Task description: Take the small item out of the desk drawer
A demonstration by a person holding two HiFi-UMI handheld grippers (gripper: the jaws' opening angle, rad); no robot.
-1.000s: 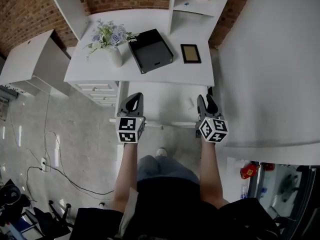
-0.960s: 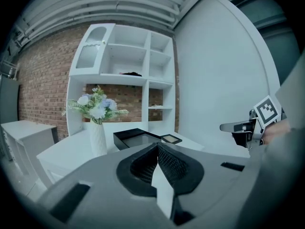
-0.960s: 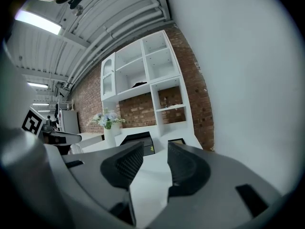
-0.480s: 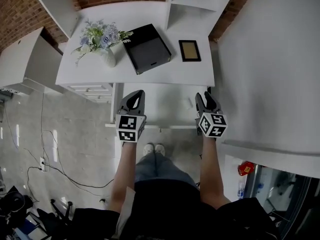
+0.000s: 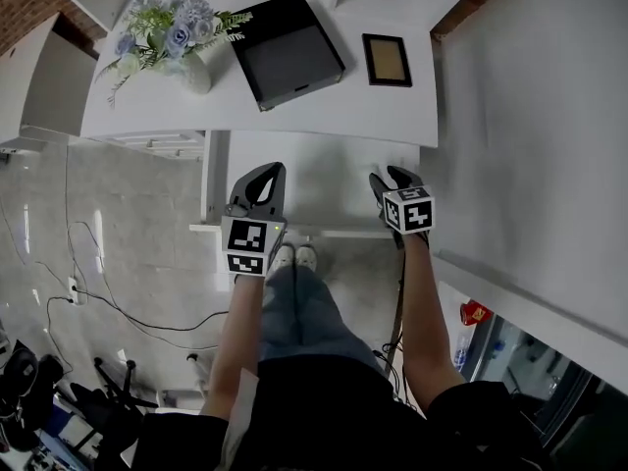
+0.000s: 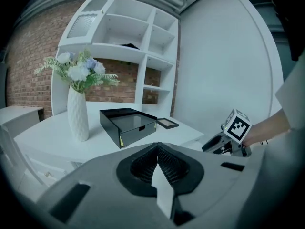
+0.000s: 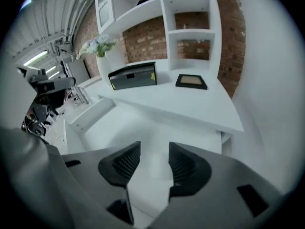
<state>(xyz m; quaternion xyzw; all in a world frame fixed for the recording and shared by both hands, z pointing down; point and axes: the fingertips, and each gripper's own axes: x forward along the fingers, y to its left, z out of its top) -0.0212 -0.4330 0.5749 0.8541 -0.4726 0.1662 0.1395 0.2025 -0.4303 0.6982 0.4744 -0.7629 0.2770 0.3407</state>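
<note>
White on white, the small flat pale item (image 7: 155,166) lies on the floor of the open white desk drawer (image 5: 304,175). It sits between the opening jaws of the right gripper (image 7: 153,149), untouched. It looks light and slick, best pinched across its edges. The left gripper (image 6: 157,151) is closed, empty.

small item (image 7: 155,165) in drawer (image 7: 138,123): faint, v. blurry

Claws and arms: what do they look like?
Left claw and right claw: grey bodies, black ribbed pads, each with a white cube of black square markers. No cables visible. Forearms bare. Right claw's jaws are opening, nothing between.
</note>
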